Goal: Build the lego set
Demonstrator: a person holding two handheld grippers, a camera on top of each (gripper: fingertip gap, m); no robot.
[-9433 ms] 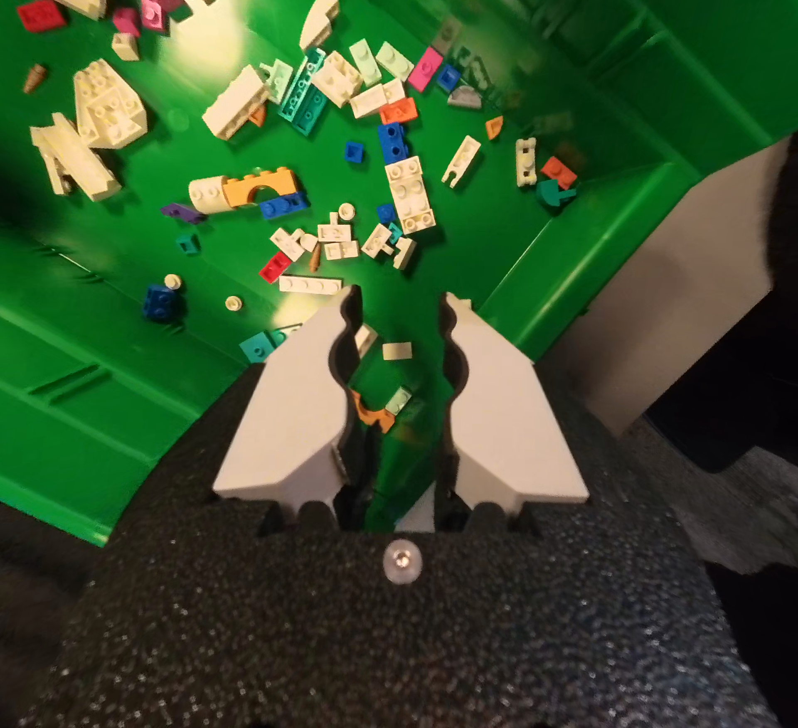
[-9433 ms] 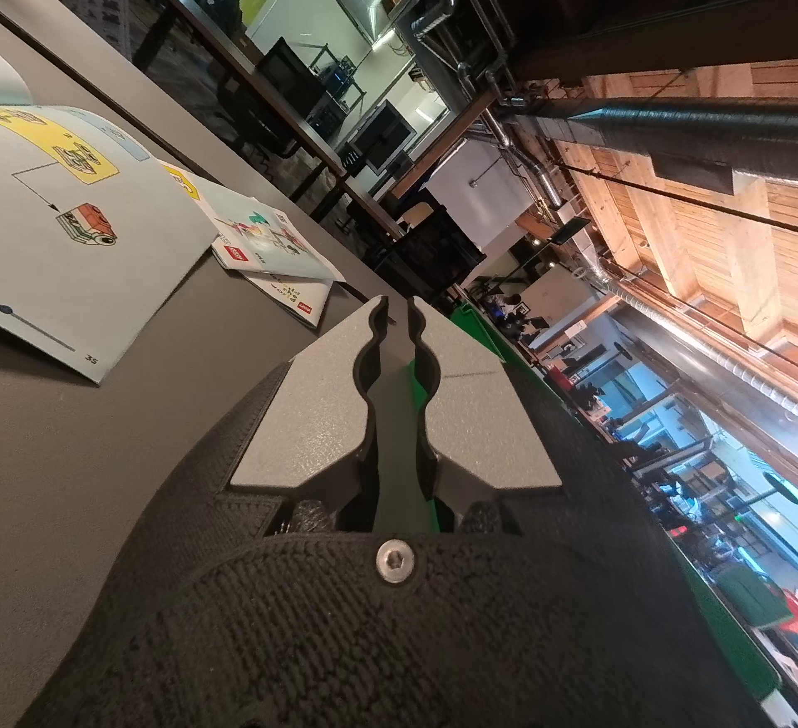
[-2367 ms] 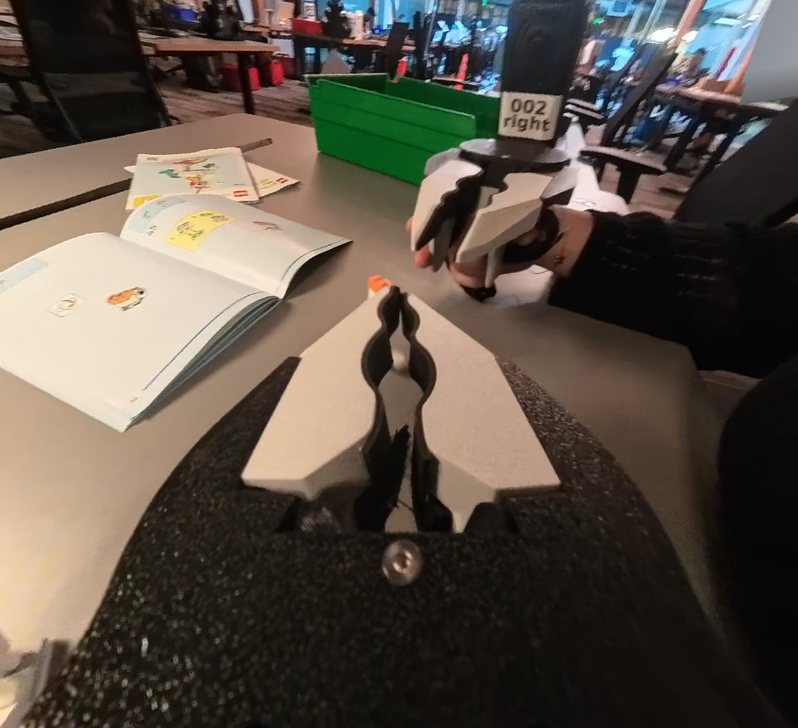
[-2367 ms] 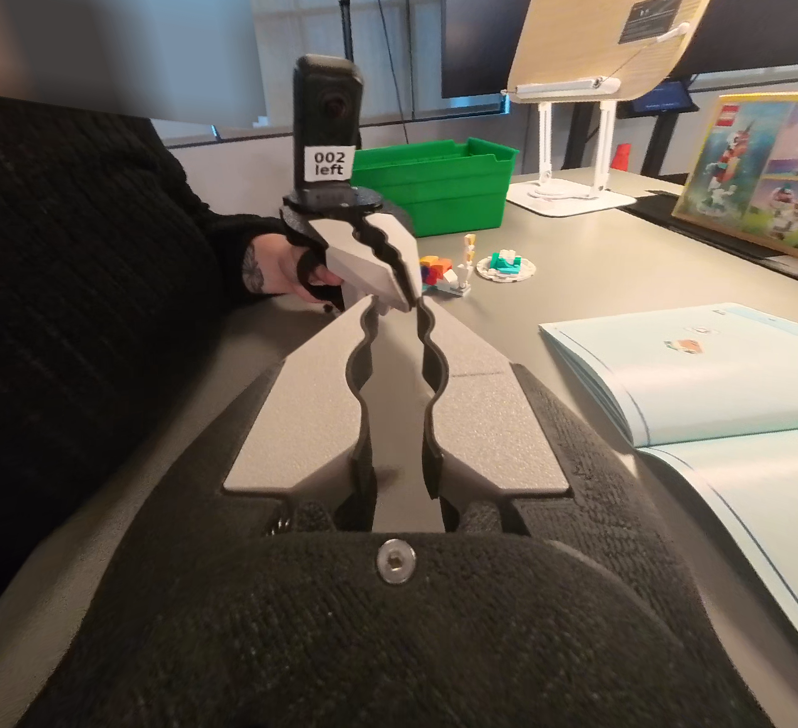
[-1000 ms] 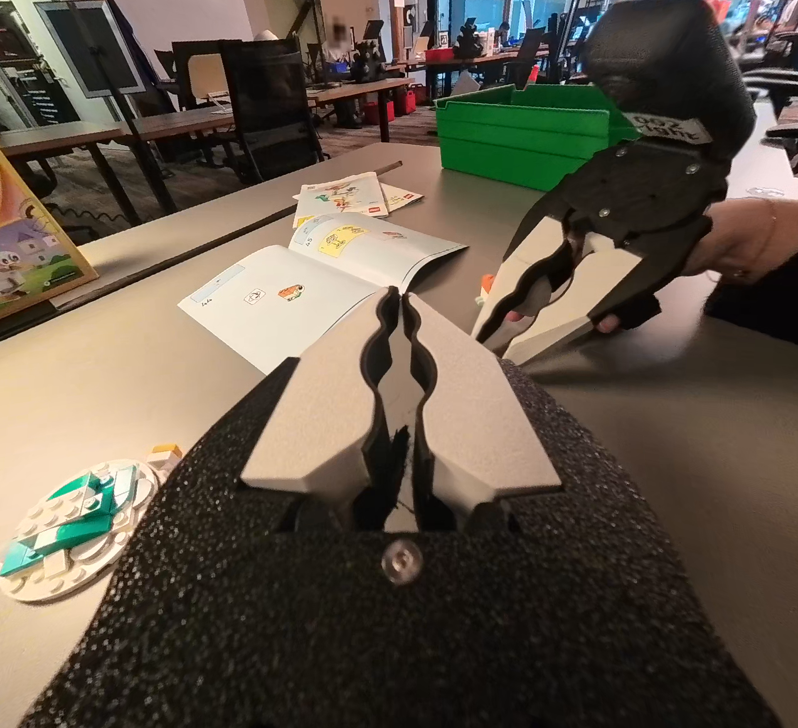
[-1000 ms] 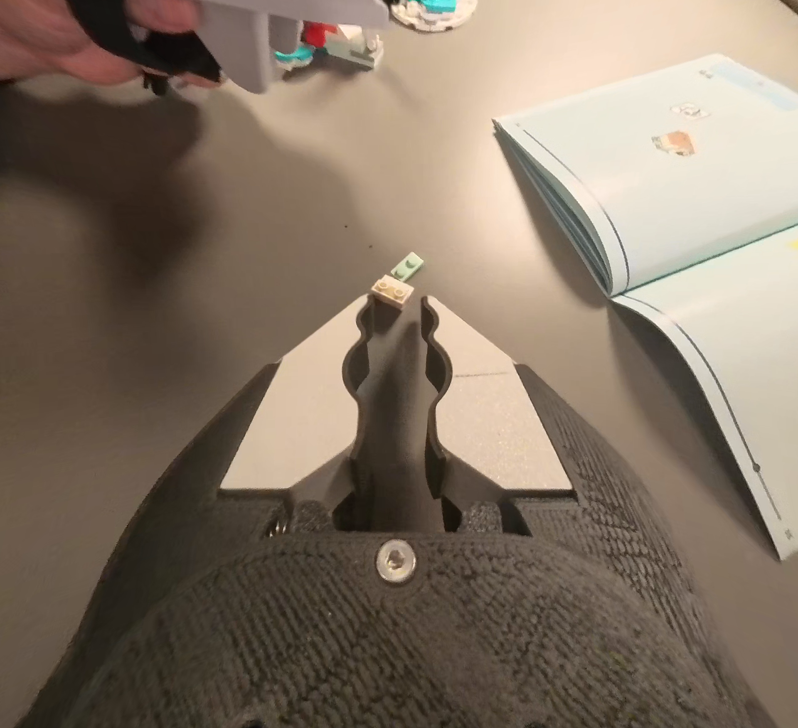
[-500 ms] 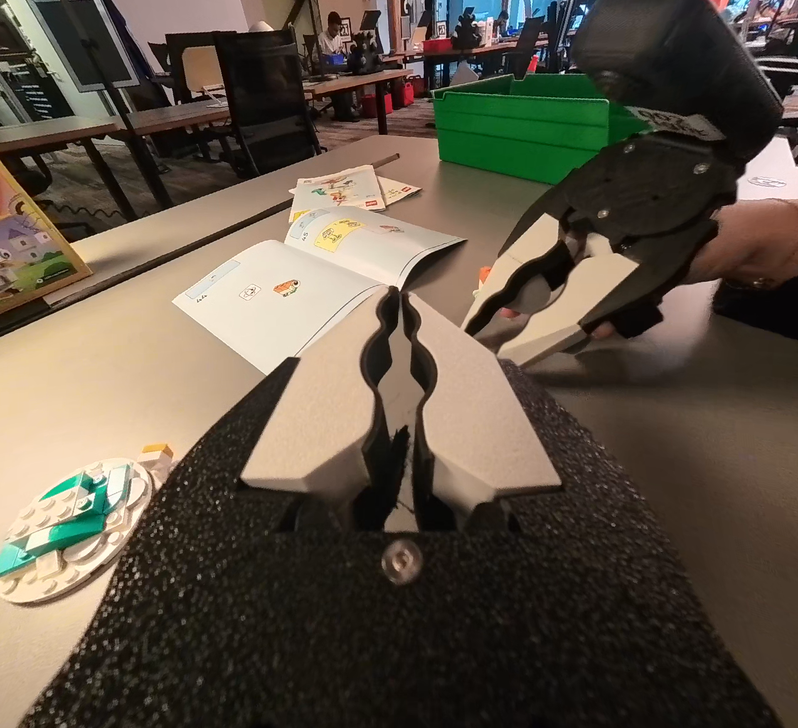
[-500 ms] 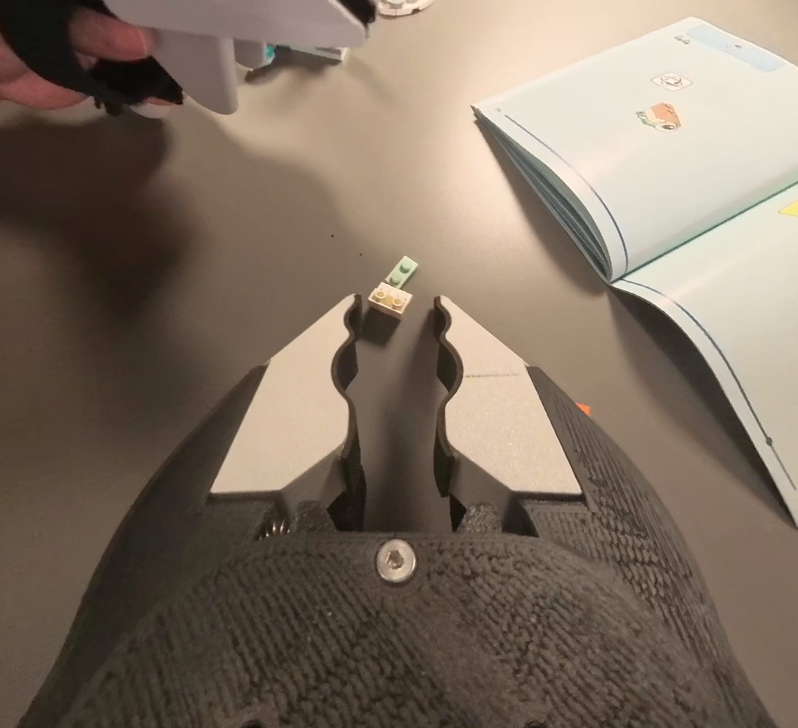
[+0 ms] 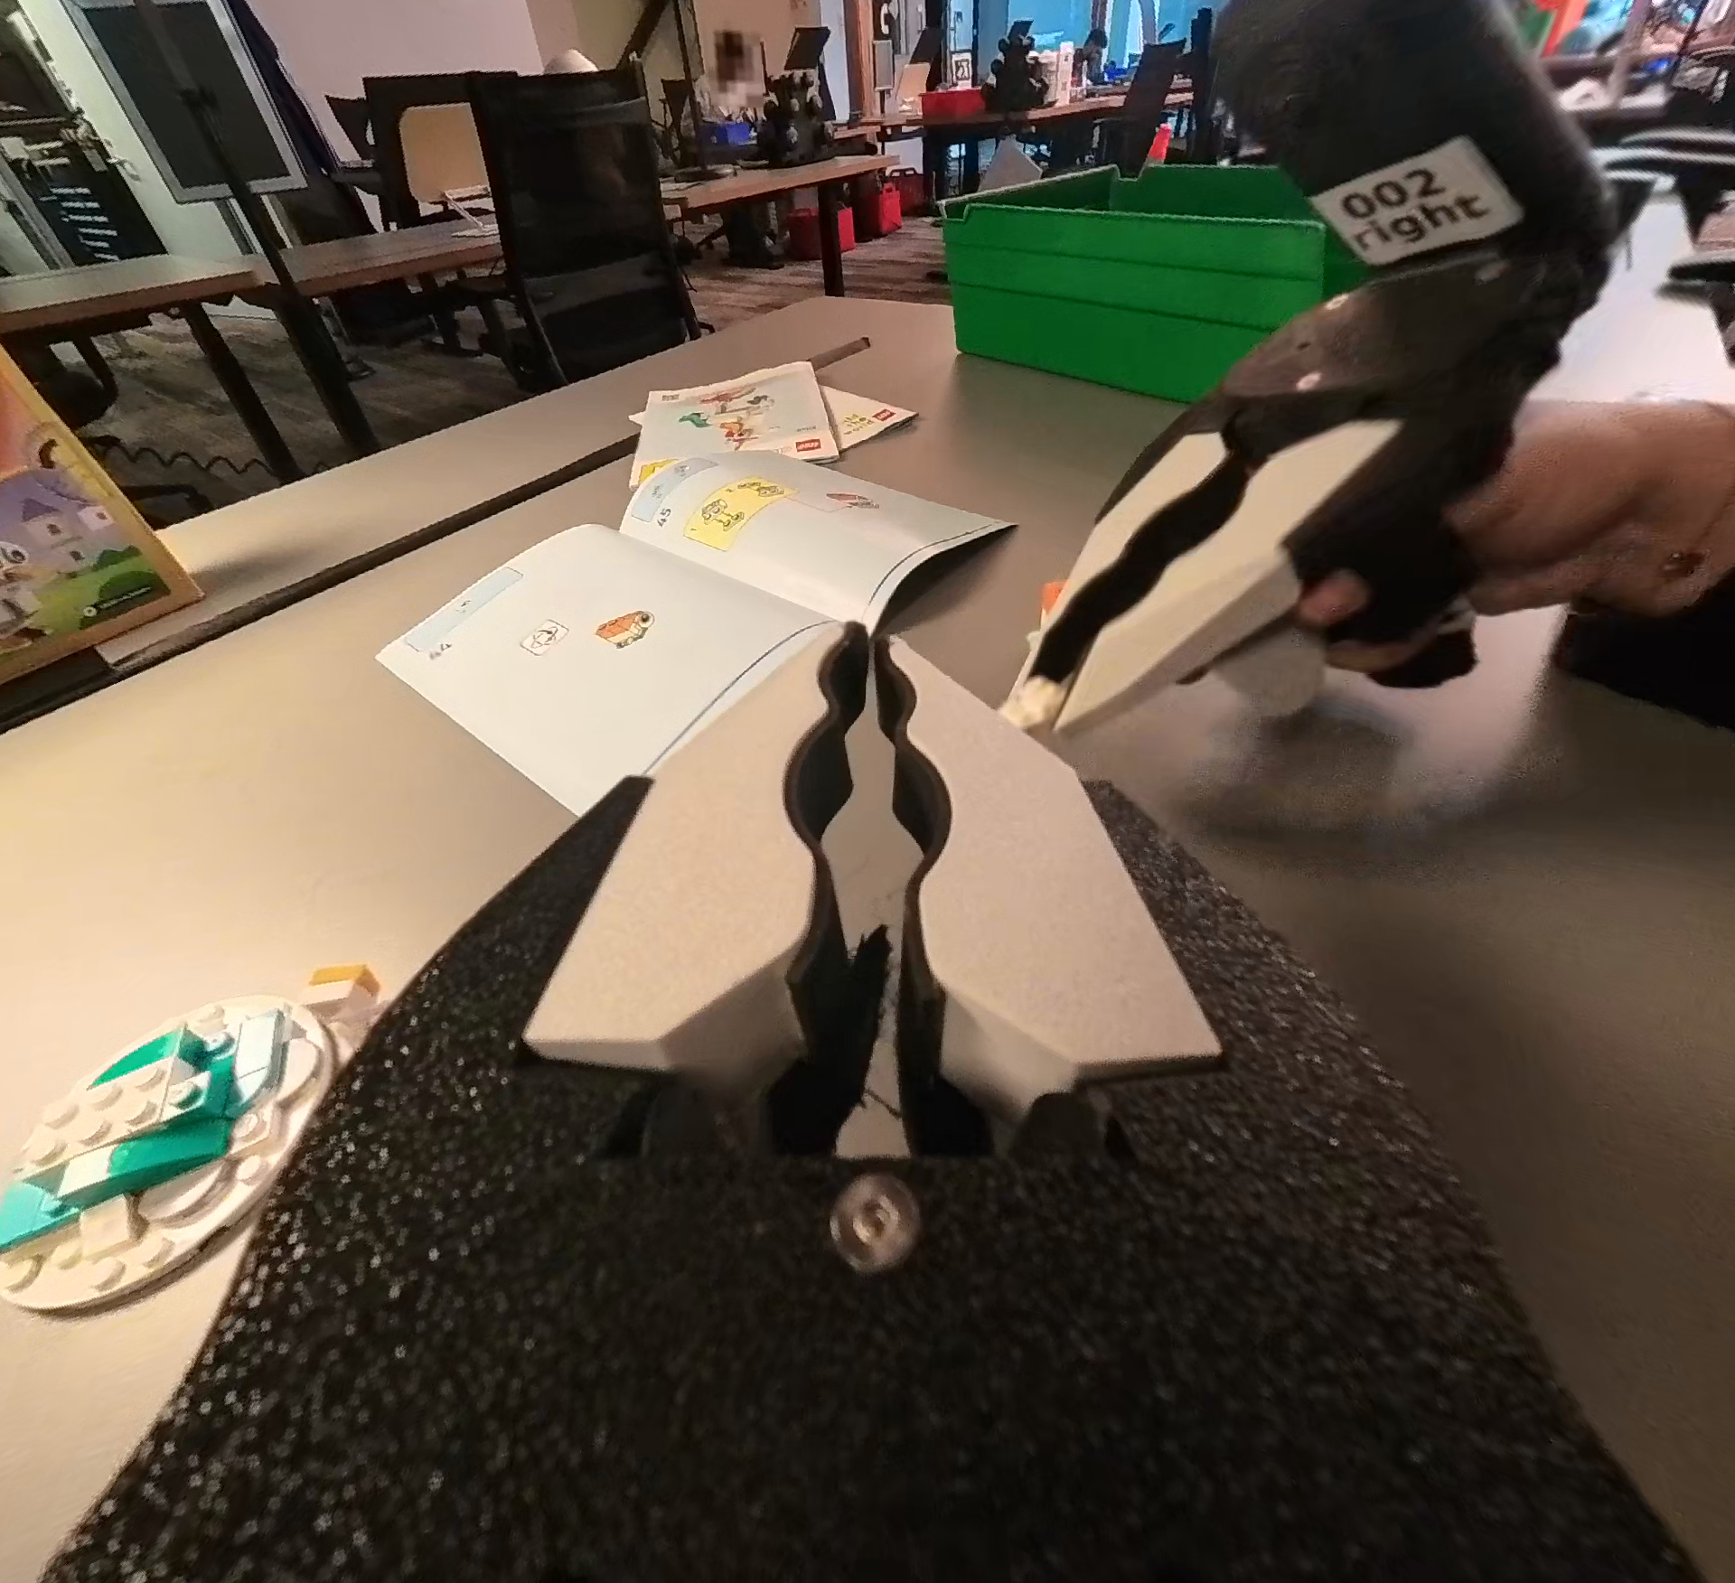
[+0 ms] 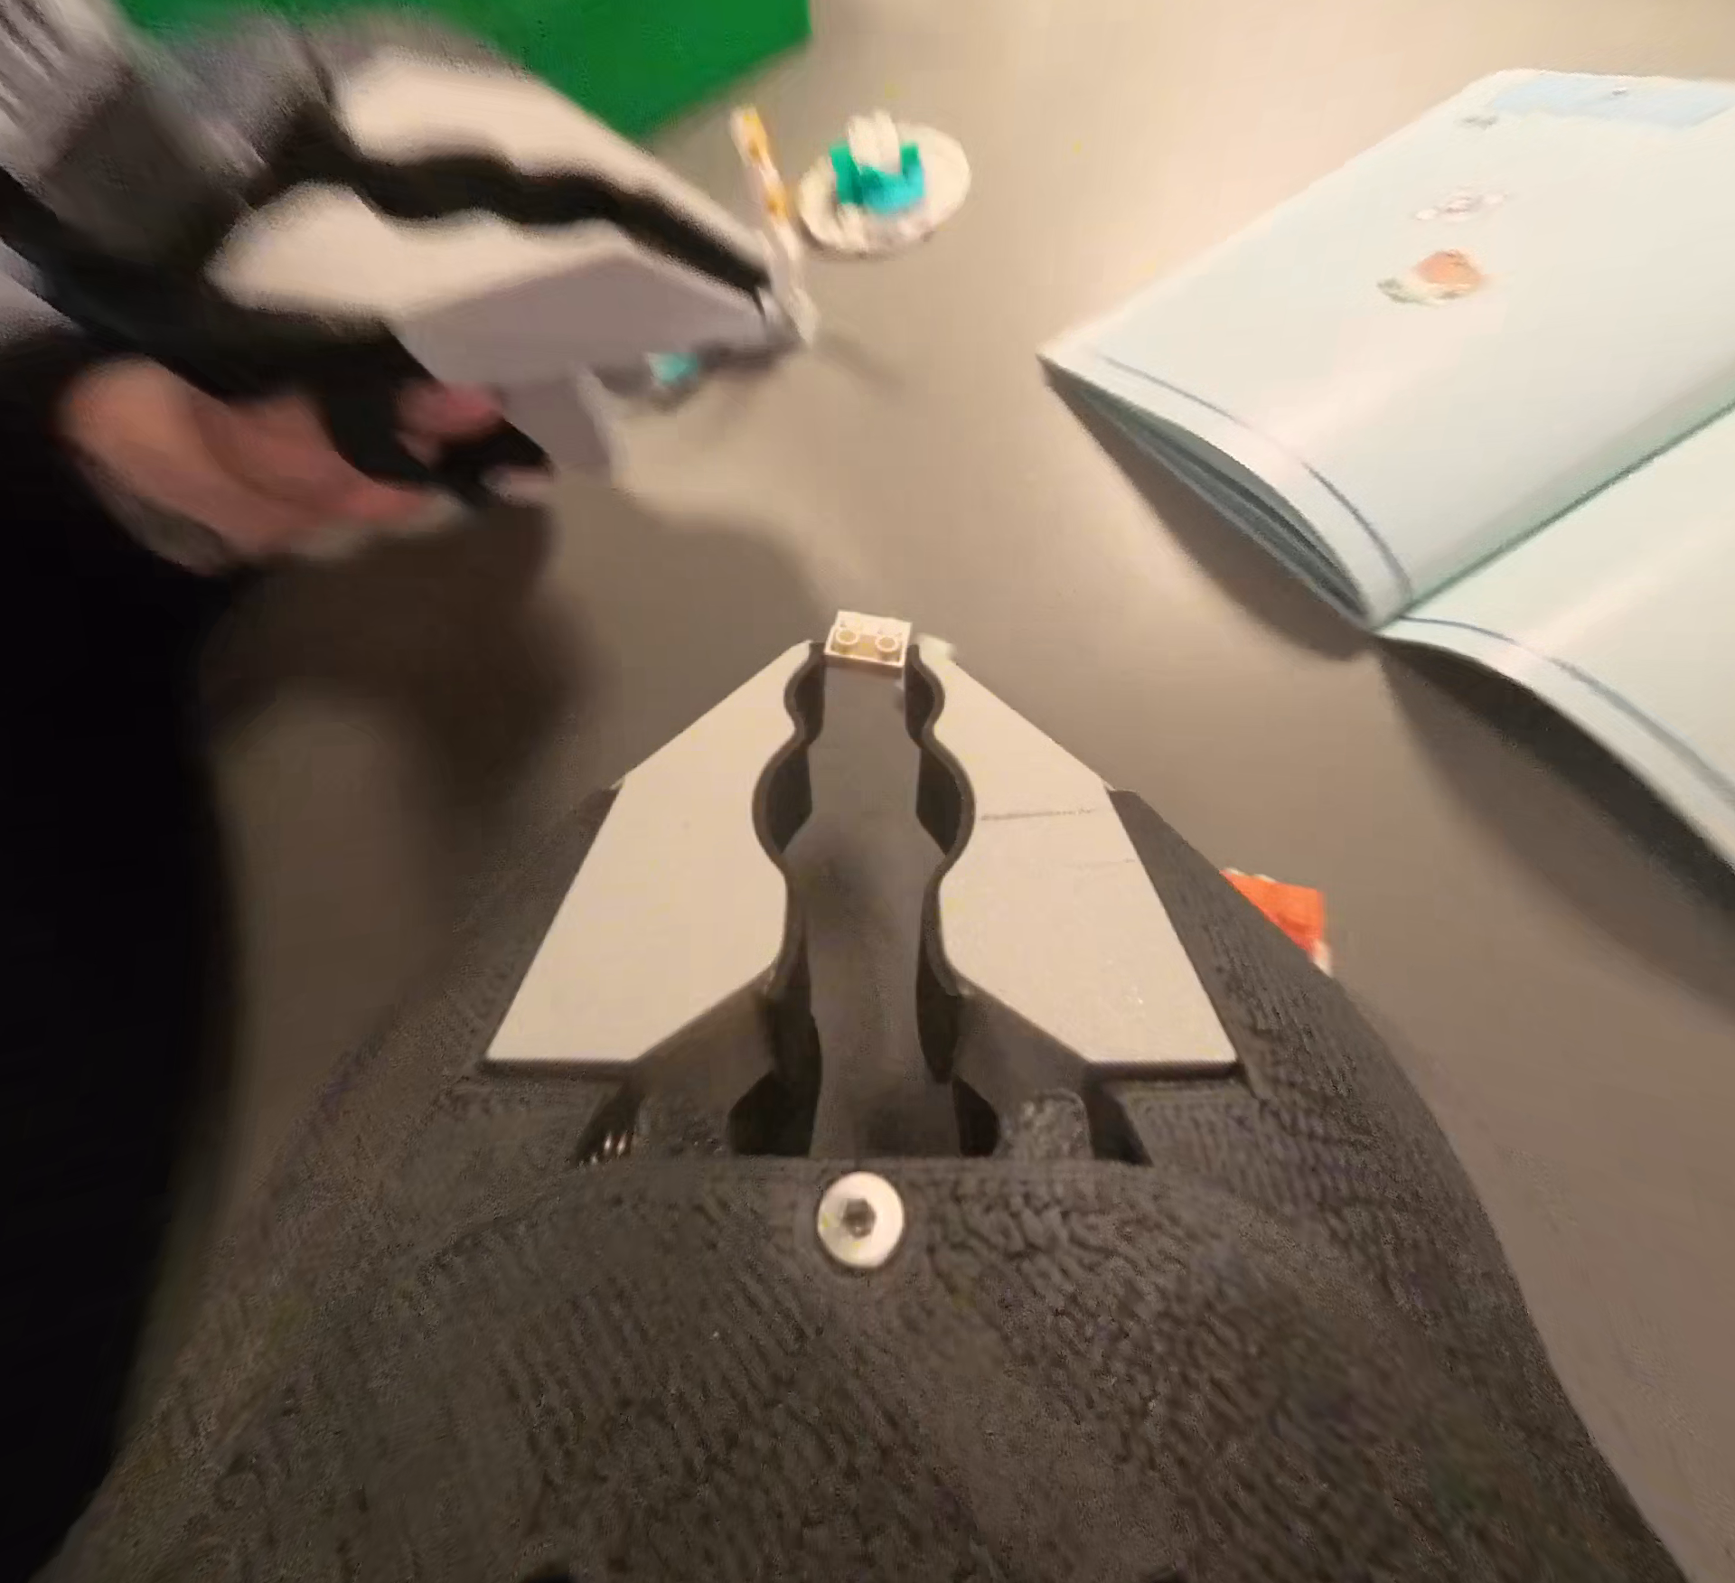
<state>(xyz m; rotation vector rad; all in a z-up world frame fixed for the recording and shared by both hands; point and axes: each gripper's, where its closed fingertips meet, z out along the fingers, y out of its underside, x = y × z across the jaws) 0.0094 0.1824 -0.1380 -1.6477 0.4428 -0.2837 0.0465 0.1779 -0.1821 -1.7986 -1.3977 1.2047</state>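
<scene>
right gripper: clenching a small tan plate at its fingertips, raised off the table; in the left wrist view the gripper is showing a whitish piece pinched at its tip.
left gripper: jaws sitting almost together with only a thin slit between the tips and nothing visible in them; in the right wrist view it is blurred, hovering left of the booklet.
landmark: the open booklet is lying flat on the table; everything below is placed from it.
round plate build: sitting near the booklet on its left side in the left wrist view, white disc with teal and white bricks on top; in the right wrist view it is lying beyond the booklet's near corner.
thin stick piece: standing just beside the round build, away from the booklet, blurred.
orange piece: lying on the table near the booklet's lower edge, half hidden by the right gripper's body.
green bin: standing behind the booklet, well apart.
leaflets: lying just behind the booklet, between it and the bin.
box: leaning upright, well left of the booklet.
hands: one hand is gripping the right tool; another is holding the left, blurred.
in the way: the left gripper's body is covering part of the round build and the booklet's near edge.
</scene>
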